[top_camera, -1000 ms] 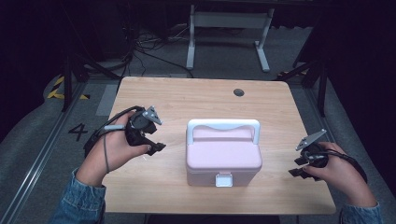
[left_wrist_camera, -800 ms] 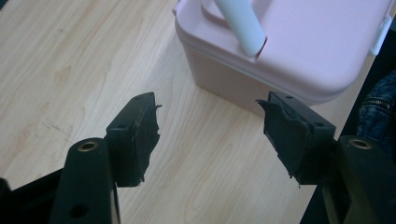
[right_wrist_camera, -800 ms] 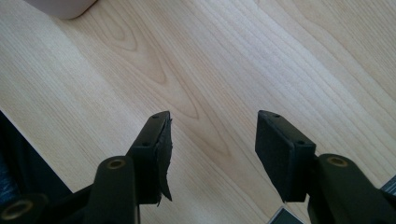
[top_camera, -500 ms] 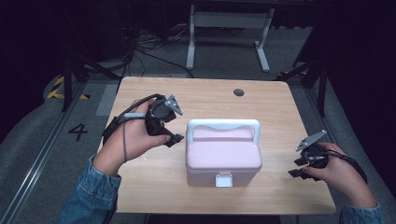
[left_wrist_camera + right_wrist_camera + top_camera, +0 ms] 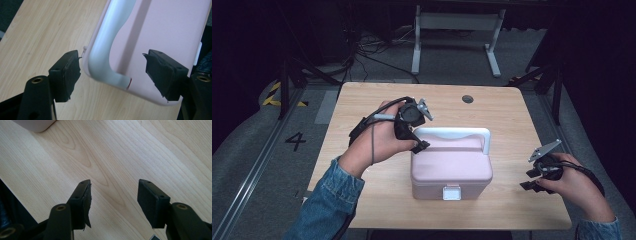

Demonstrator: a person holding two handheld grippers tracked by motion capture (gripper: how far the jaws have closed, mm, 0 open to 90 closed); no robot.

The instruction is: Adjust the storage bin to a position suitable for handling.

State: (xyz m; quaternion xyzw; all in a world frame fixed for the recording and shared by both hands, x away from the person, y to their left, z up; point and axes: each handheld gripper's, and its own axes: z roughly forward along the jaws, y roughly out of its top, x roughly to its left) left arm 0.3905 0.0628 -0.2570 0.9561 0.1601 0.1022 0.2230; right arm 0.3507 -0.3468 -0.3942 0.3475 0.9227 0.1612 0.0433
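**One box, two grippers, left one at the handle corner**

Dark room, grey floor, one light wood counter (image 5: 362, 107) in the middle. Behind it one white metal frame (image 5: 457, 22) on the floor, with cables lying near it. A "4" marking (image 5: 295, 141) sits on the floor left of the counter. One small dark round hole (image 5: 468, 99) near the counter's far edge.

On the counter: one pink box (image 5: 451, 167), lid closed, roughly centre, slightly toward the near side. It has one white handle (image 5: 462, 133) folded flat on the lid and one small white latch (image 5: 452, 192) on the near face.

Left gripper (image 5: 418, 142): held at the box's far left corner. Jaws have just been opening and now stand wide. In the left gripper view the bend of the handle (image 5: 105, 60) and the box corner lie between the pads (image 5: 71, 68); neither pad presses on them. One pad is outside the box edge over bare wood, the other over the pink lid.

Right gripper (image 5: 532, 177): near the counter's right edge, well apart from the box. Jaws open, only bare wood between them in the right gripper view (image 5: 113, 195). One rounded box corner (image 5: 35, 125) shows at that view's top left.

Two hands, two denim sleeves, one per side.
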